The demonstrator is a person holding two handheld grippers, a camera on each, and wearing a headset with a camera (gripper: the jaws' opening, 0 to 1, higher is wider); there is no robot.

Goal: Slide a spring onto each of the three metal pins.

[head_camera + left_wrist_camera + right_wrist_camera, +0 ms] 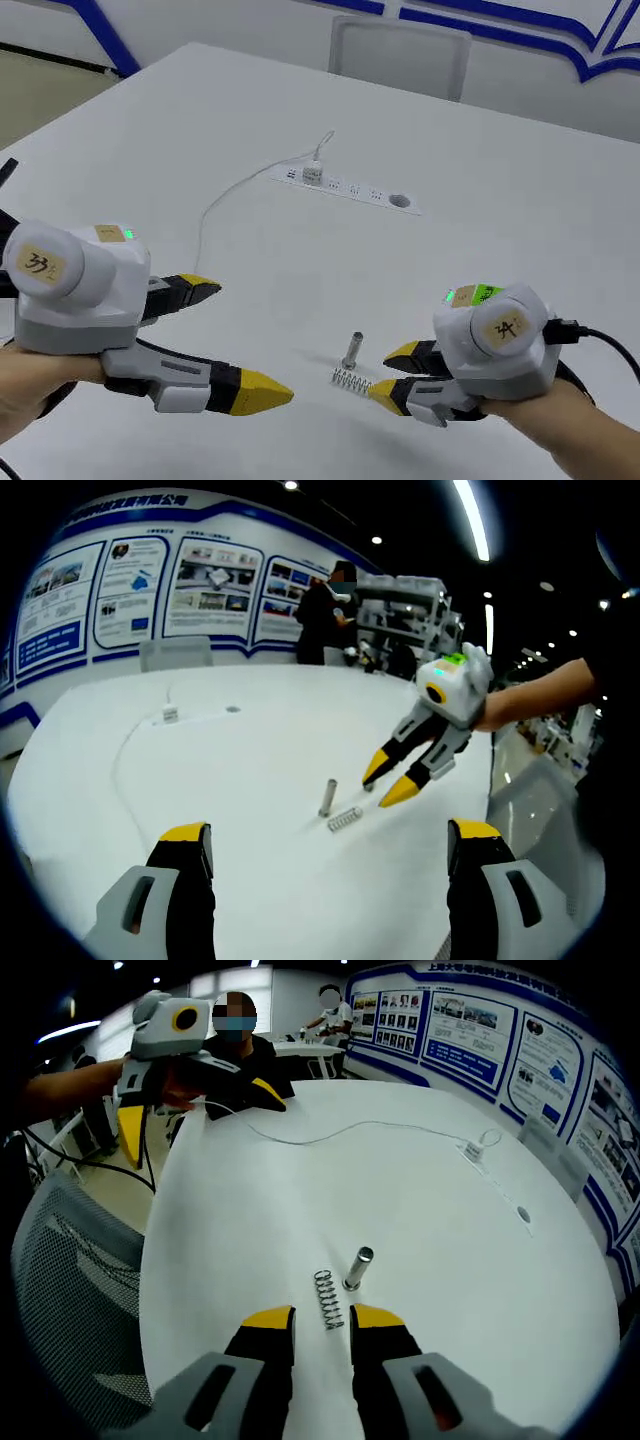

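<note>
Coiled wire spring [328,1300] lies beside a smooth, upright metal pin [357,1268] — flat round top in the right gripper view. Left gripper [243,341] gapes wide; right gripper [395,373] slightly parted.

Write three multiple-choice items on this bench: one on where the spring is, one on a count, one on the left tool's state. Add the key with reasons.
1. Where is the spring?
A. Threaded on the pin
B. Lying on the table beside the pin
C. Gripped by the left tool

2. How many metal pins stand on the table?
A. Three
B. Two
C. One

3. What state is the left tool in?
A. Wide open and empty
B. Shut on the spring
C. Shut on the pin

Key:
1 B: the spring lies flat by the base of the upright pin.
2 C: a single pin shows in all three views.
3 A: its yellow-tipped jaws stand far apart with nothing between them.
</note>
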